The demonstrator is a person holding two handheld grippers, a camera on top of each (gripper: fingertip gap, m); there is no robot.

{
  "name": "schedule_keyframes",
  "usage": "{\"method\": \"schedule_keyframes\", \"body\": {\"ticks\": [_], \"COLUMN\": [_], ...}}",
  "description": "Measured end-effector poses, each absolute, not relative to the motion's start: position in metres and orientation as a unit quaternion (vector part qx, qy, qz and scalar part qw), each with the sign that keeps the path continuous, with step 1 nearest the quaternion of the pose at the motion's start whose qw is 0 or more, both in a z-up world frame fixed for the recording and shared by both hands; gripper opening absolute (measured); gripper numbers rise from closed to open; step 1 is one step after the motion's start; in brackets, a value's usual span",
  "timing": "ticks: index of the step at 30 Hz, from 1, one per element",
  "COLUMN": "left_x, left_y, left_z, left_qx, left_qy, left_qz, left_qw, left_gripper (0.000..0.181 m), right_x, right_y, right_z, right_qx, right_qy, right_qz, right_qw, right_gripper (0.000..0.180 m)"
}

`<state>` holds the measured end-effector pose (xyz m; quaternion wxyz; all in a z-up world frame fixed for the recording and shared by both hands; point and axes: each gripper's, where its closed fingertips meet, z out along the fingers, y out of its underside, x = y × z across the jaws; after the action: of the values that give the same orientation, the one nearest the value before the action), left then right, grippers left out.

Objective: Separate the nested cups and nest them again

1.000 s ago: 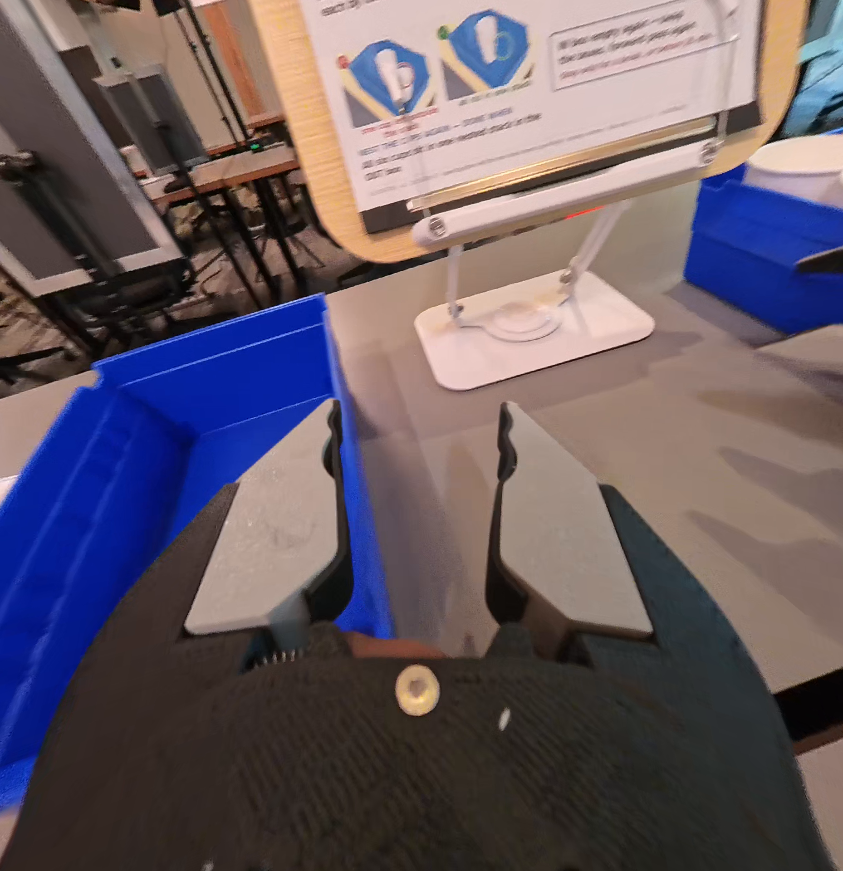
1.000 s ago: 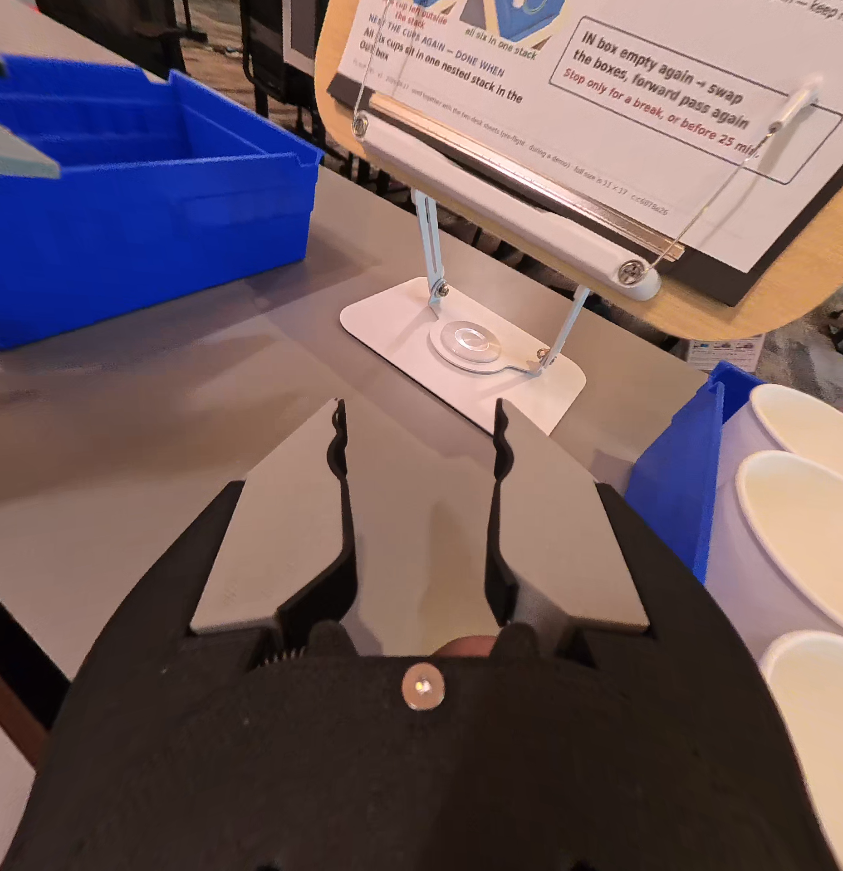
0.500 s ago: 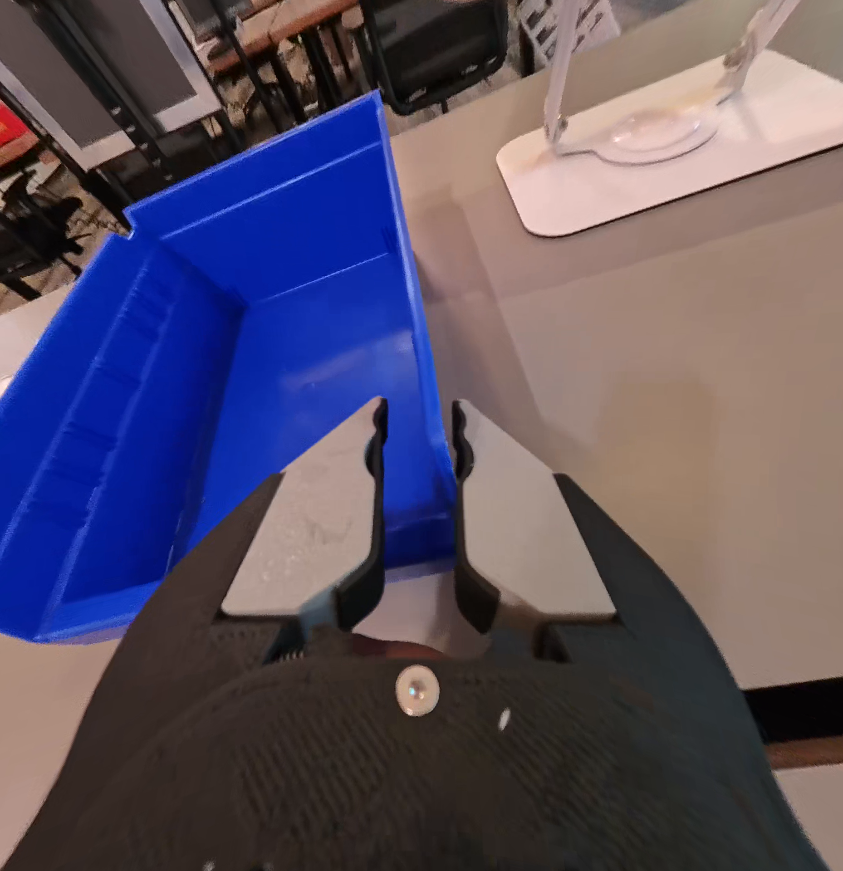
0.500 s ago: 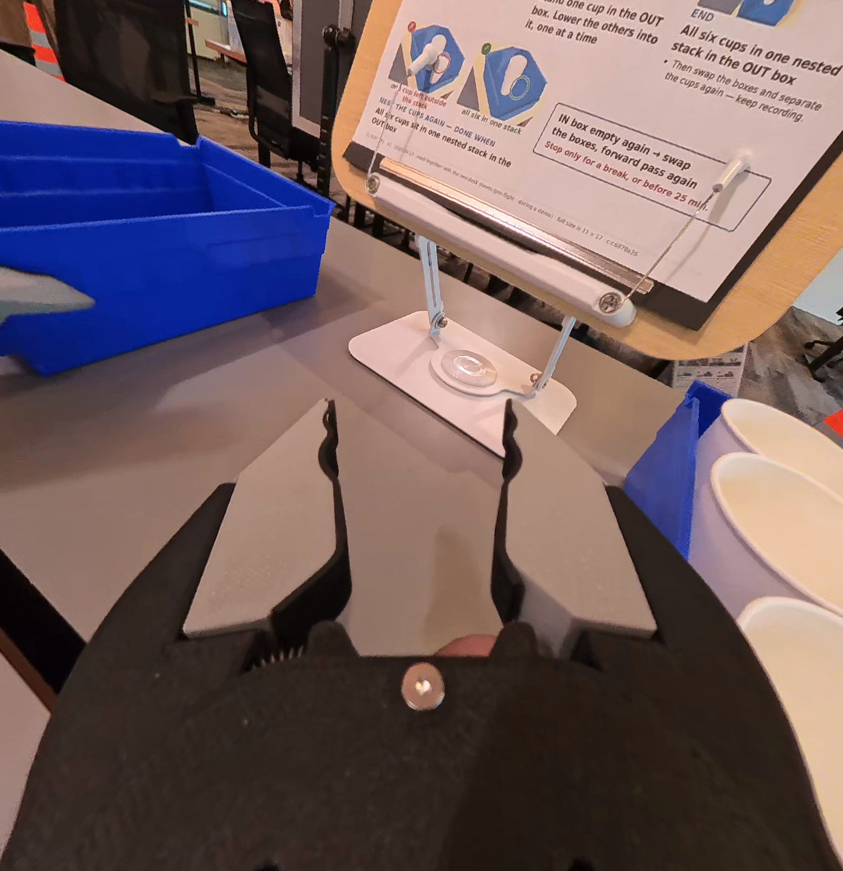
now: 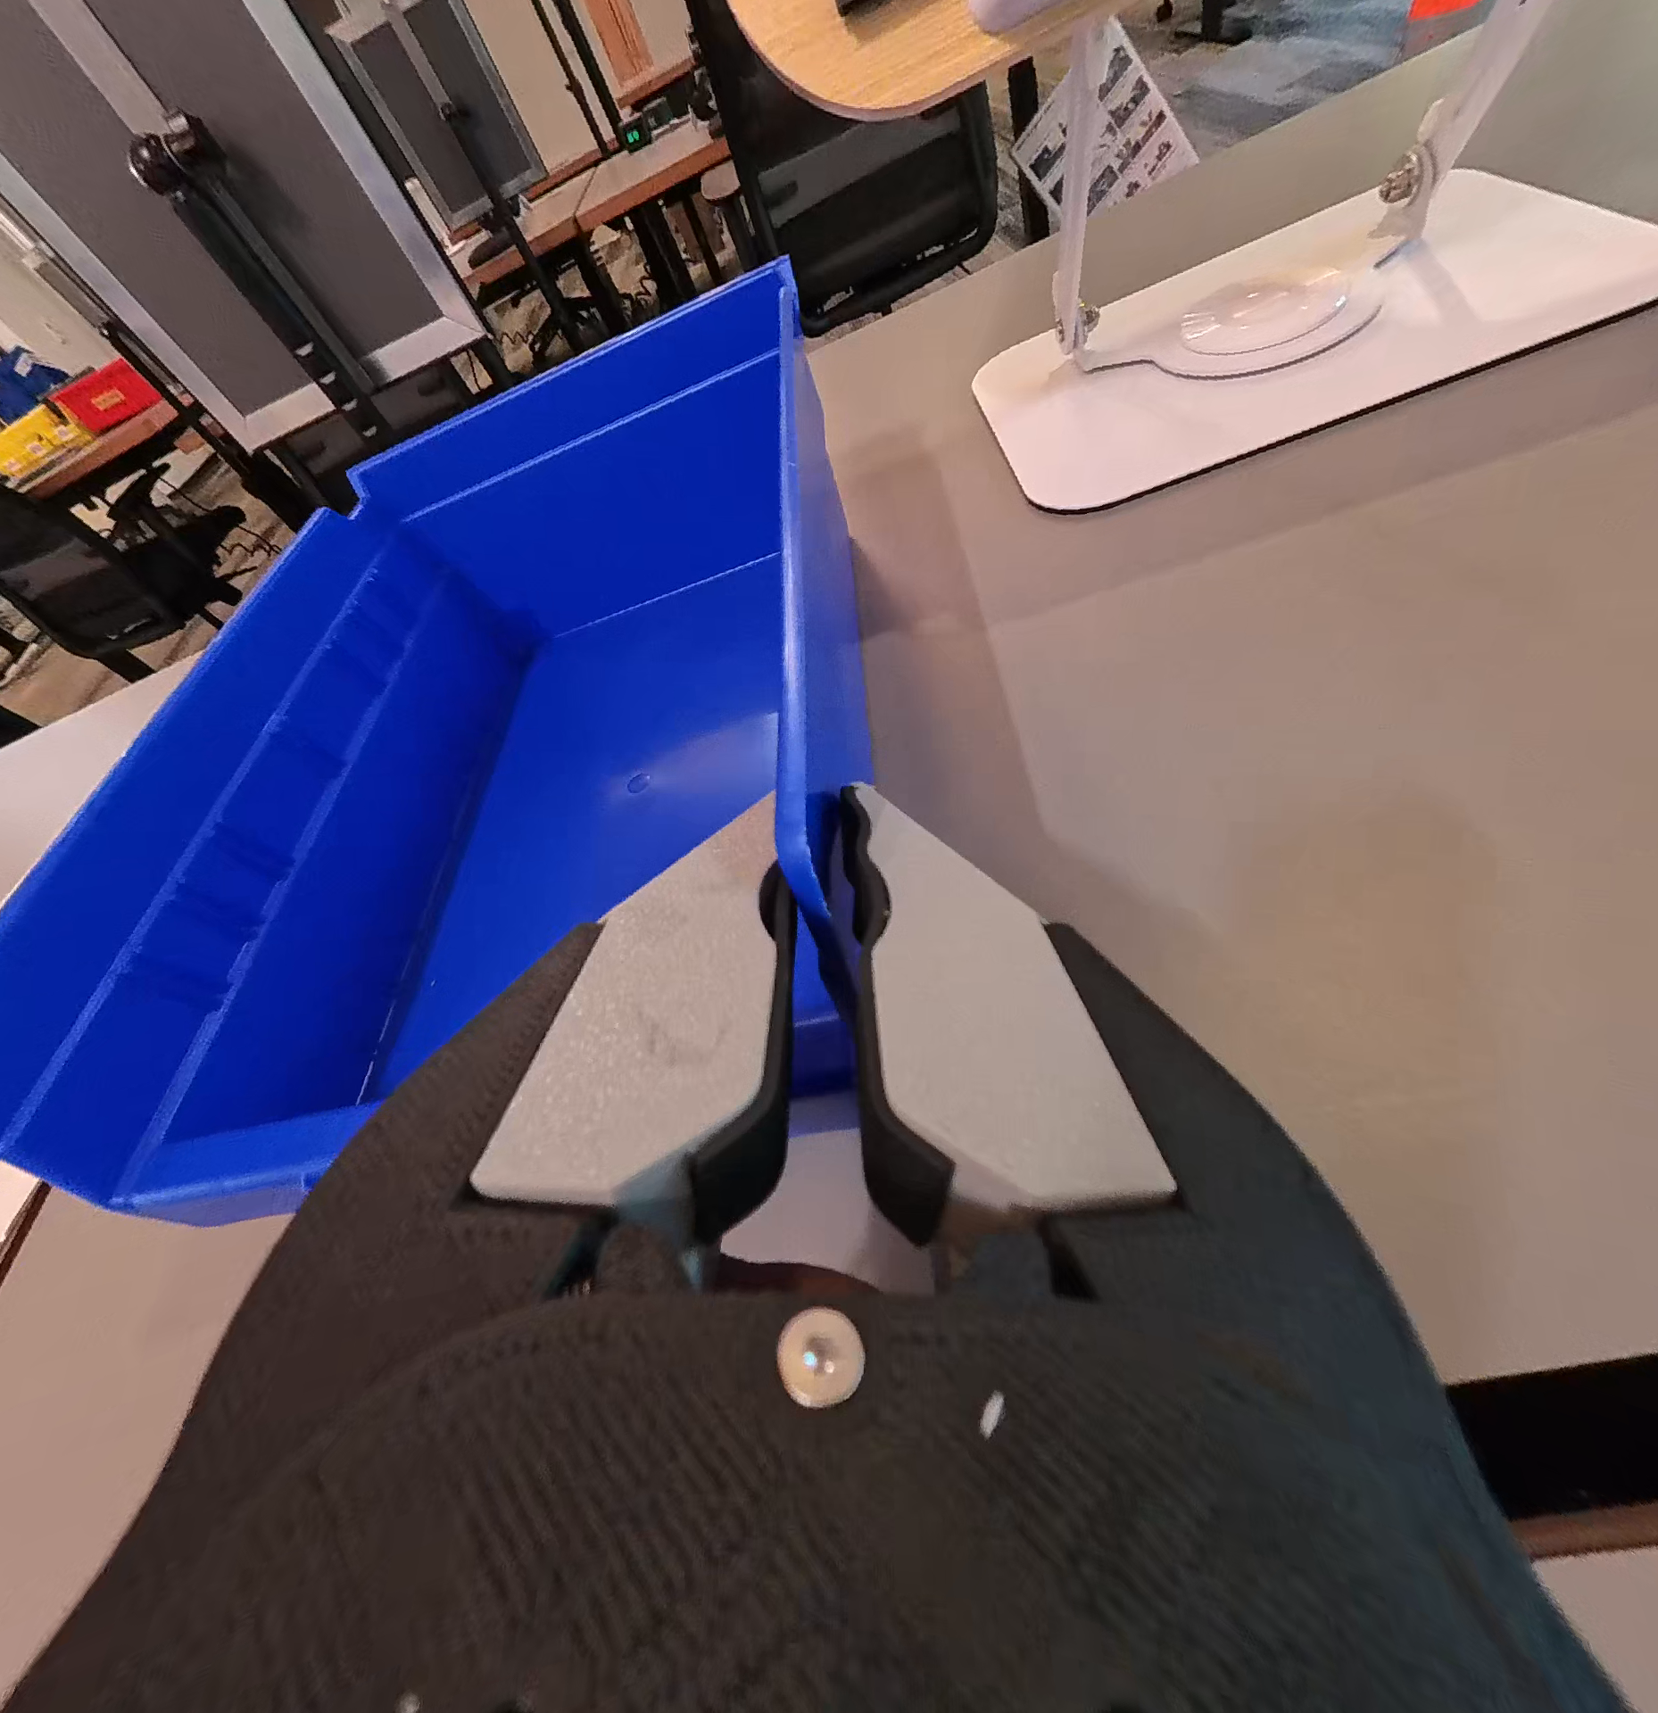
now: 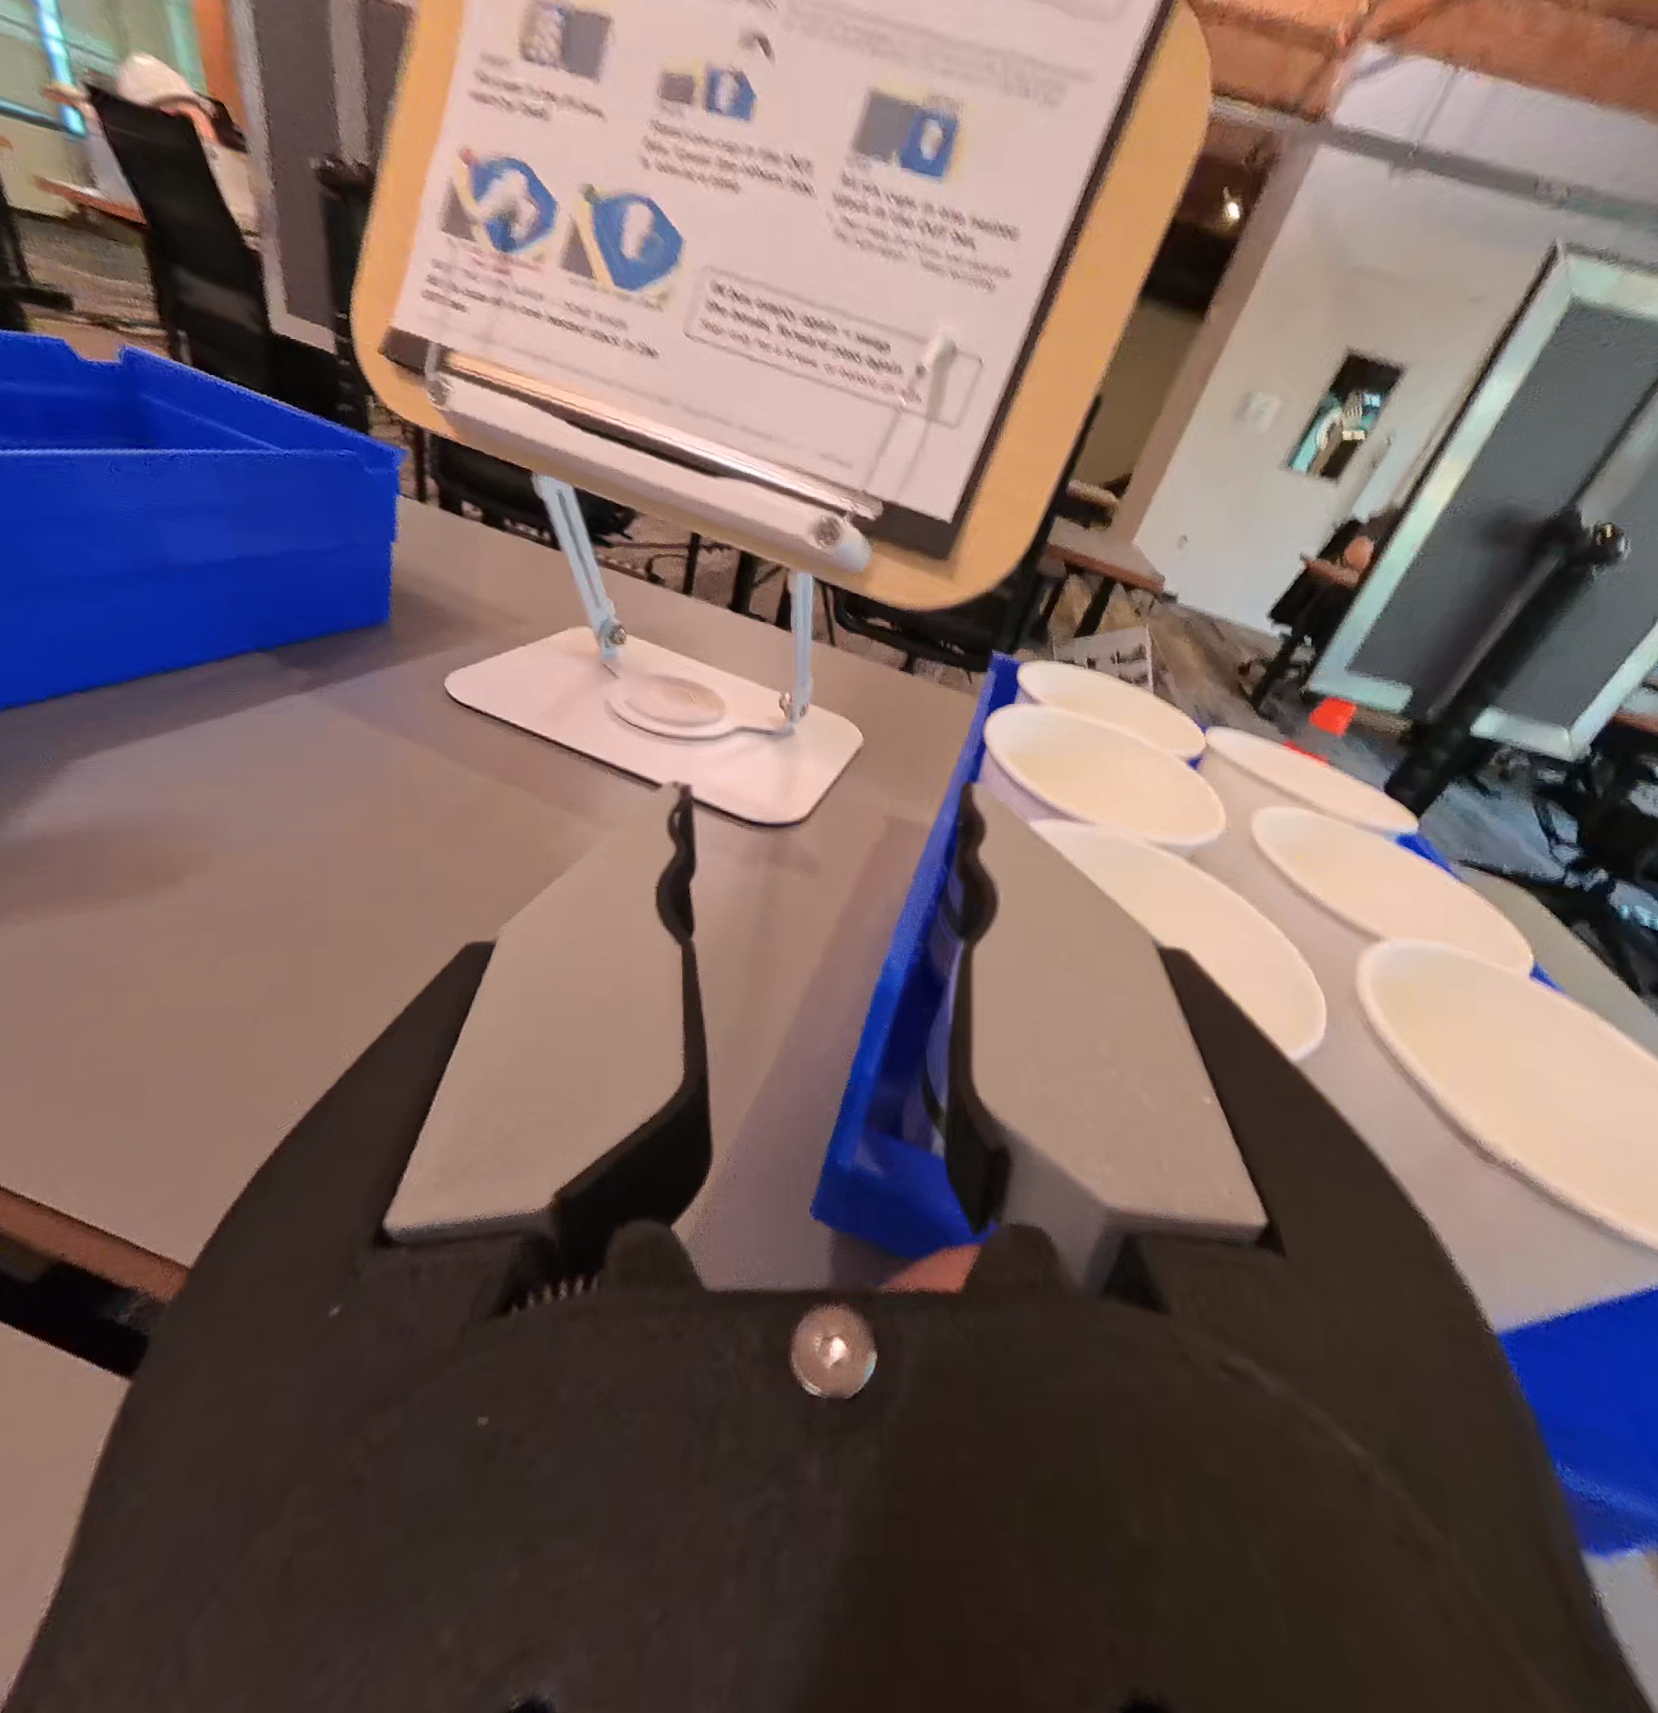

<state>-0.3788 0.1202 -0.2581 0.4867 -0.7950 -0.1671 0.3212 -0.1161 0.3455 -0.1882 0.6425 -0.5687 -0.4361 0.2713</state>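
Observation:
An empty blue bin [image 5: 621, 704] stands on the grey table at the left. My left gripper [image 5: 814, 825] is shut on the near end of its right wall, one finger inside the bin and one outside. A second blue bin [image 6: 886, 1066] at the right holds several white cups [image 6: 1099, 788], which stand upright side by side and are not nested. My right gripper [image 6: 825, 806] is open and straddles this bin's left wall, with the right finger [image 6: 1085, 1020] over the cups' side and the left finger over the table. It holds nothing.
A white stand with a wooden board and an instruction sheet [image 6: 714, 278] stands at the back middle of the table; its base [image 5: 1317, 343] lies between the two bins. The empty bin also shows at the far left of the right wrist view [image 6: 158, 519]. Chairs and desks lie beyond the table. The gap from one gripper's tips to the other's is roughly 35 centimetres.
My left gripper came down over the empty bin's right wall and closed on it. My right gripper swung right to the cup bin and now straddles its left wall, still open.

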Motion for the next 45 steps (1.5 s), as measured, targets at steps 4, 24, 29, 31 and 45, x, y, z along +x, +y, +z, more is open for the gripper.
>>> {"method": "schedule_keyframes", "body": {"ticks": [4,24,29,31,45], "left_x": [-0.378,-0.377,-0.377,-0.377,-0.376], "left_y": [0.119,0.119,0.119,0.119,0.119], "left_z": [-0.258,-0.257,-0.257,-0.257,-0.257], "left_qx": [-0.794,-0.793,-0.791,-0.791,-0.791], "left_qy": [-0.164,-0.159,-0.159,-0.159,-0.156], "left_qz": [0.325,0.33,0.332,0.332,0.333], "left_qw": [0.487,0.487,0.488,0.489,0.488], "left_gripper": [0.004,0.005,0.005,0.005,0.005], "right_x": [-0.113,-0.108,-0.105,-0.105,-0.106], "right_y": [0.35,0.387,0.39,0.39,0.389], "right_z": [-0.203,-0.262,-0.262,-0.262,-0.263], "right_qx": [-0.597,-0.682,-0.688,-0.687,-0.687], "right_qy": [-0.433,-0.453,-0.443,-0.444,-0.446], "right_qz": [0.272,0.202,0.206,0.203,0.211], "right_qw": [0.618,0.537,0.536,0.538,0.533], "right_gripper": [0.056,0.009,0.008,0.008,0.009]}}
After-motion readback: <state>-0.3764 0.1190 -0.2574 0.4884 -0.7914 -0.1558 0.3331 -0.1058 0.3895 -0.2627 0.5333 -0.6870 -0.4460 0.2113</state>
